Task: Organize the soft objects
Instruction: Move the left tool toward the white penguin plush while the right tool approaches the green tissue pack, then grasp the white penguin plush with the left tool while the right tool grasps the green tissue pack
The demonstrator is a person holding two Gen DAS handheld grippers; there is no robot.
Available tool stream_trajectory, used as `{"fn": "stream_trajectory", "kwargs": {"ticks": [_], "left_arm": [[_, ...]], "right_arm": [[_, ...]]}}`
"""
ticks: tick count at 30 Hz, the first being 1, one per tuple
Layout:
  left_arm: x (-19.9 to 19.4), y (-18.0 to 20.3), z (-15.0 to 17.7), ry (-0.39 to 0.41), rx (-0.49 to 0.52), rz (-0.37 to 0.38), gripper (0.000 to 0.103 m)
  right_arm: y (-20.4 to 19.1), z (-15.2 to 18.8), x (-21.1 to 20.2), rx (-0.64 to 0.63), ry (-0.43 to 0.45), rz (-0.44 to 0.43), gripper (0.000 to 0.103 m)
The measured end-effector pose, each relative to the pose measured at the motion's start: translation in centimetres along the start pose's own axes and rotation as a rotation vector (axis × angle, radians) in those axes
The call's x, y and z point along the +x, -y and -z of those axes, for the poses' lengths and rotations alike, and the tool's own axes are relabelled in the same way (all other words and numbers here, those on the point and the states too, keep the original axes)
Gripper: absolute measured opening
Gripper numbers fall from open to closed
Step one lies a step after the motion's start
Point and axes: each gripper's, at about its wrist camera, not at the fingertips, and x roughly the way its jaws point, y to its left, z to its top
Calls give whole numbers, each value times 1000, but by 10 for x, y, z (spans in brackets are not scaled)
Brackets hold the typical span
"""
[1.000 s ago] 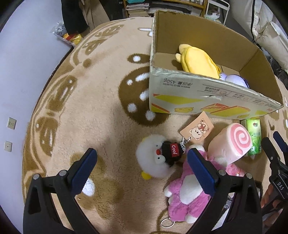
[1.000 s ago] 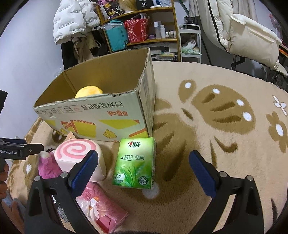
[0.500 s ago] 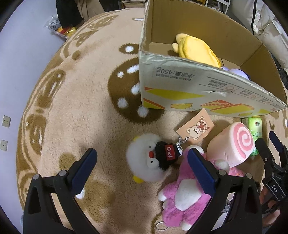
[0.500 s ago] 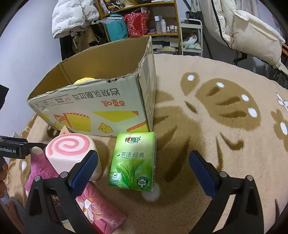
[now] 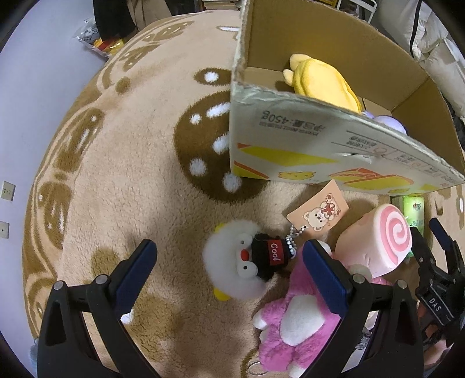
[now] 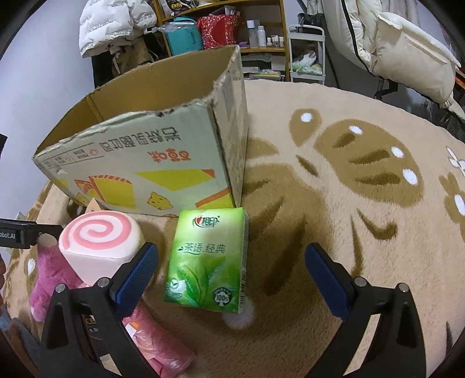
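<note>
Down at the bottom of the left wrist view, the left gripper (image 5: 229, 263) hangs released, its blue pads spread wide and grasping nothing; the white plush (image 5: 232, 273) with a black "Cool" cap lies on the rug (image 5: 122, 180) between them, a little right of centre. A bear tag (image 5: 318, 213) on a bead chain lies just above it, near the base of the box (image 5: 305, 145) that fills the upper right. Inside the box sit a yellow plush (image 5: 322, 81) and, further right, a pale purple thing mostly hidden by the front wall. The pink plush (image 5: 293, 322) lies at lower right, partly under the left gripper's right pad, and the swirl roll (image 5: 380, 241) rests against its upper end at the right edge. In the right wrist view, the right gripper (image 6: 231, 266) is likewise released and empty, its pads well apart low in the frame; the green tissue pack (image 6: 207, 258) lies on the rug between them, left of centre, its upper end just beside the box corner. The swirl roll (image 6: 100, 241) sits at lower left, touching the pink plush (image 6: 53, 279), with a pink bag (image 6: 157, 346) near the bottom edge. A shelf (image 6: 221, 26) with bottles and a white jacket (image 6: 116, 20) stand along the top.
</note>
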Motion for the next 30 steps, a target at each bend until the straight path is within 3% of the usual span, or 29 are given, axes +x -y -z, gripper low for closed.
{"fn": "stream_trajectory", "kwargs": {"ticks": [6, 19, 28, 30], "left_arm": [[7, -2, -3, -19, -14, -17, 100], [25, -11, -12, -61, -44, 27, 99], [42, -10, -13, -88, -39, 69, 85], [44, -9, -13, -94, -39, 79, 76]], "right_arm": [[4, 0, 7, 14, -18, 12, 103], [4, 0, 12, 13, -28, 2, 103], [-3, 3, 15, -12, -40, 12, 103], [-5, 3, 15, -17, -38, 9, 103]]}}
